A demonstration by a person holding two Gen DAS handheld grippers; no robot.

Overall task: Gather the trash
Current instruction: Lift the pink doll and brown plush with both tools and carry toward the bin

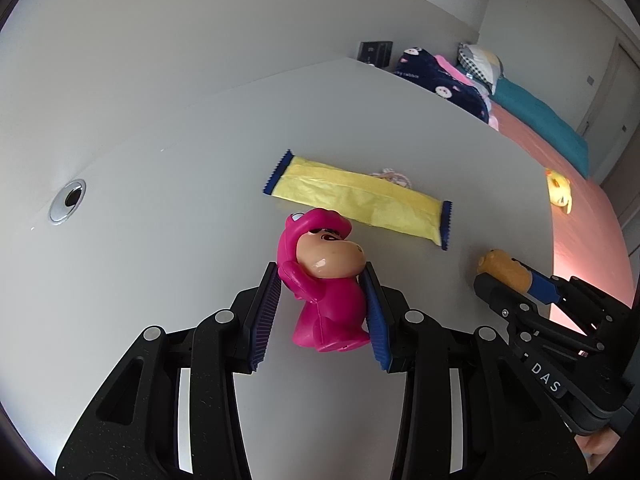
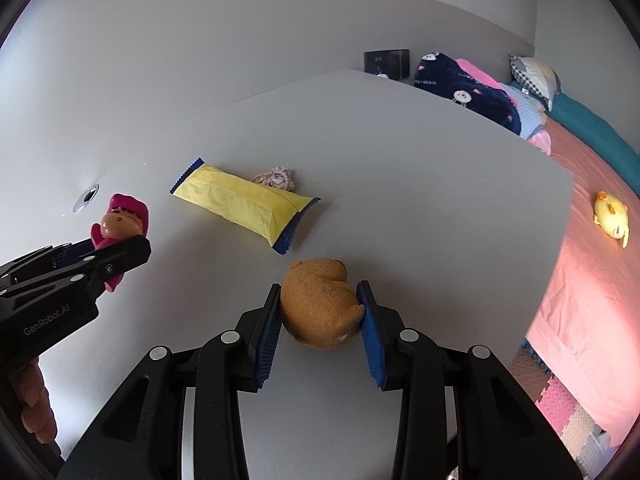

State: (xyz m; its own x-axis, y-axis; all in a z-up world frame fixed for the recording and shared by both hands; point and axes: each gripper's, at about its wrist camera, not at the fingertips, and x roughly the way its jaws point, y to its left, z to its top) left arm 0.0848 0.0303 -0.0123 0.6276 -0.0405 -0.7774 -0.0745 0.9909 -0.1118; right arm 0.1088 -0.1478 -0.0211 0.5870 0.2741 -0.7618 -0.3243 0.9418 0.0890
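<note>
My left gripper (image 1: 322, 312) is shut on a pink toy figure (image 1: 324, 280) standing on the white table (image 1: 160, 280); it also shows in the right wrist view (image 2: 120, 224). My right gripper (image 2: 320, 320) is shut on an orange plush toy (image 2: 320, 304), seen from the left wrist view (image 1: 504, 272) at the right. A yellow snack wrapper with blue ends (image 1: 360, 200) lies flat on the table ahead of both grippers (image 2: 244, 204). A small crumpled paper (image 2: 278, 178) lies just behind the wrapper (image 1: 390, 176).
A metal cable grommet (image 1: 67, 201) sits in the table at the left. The table's right edge borders a pink bed (image 2: 592, 280) with a yellow duck toy (image 2: 612, 218), pillows and a dark blanket (image 2: 464, 88). A wall socket (image 2: 386, 63) is behind the table.
</note>
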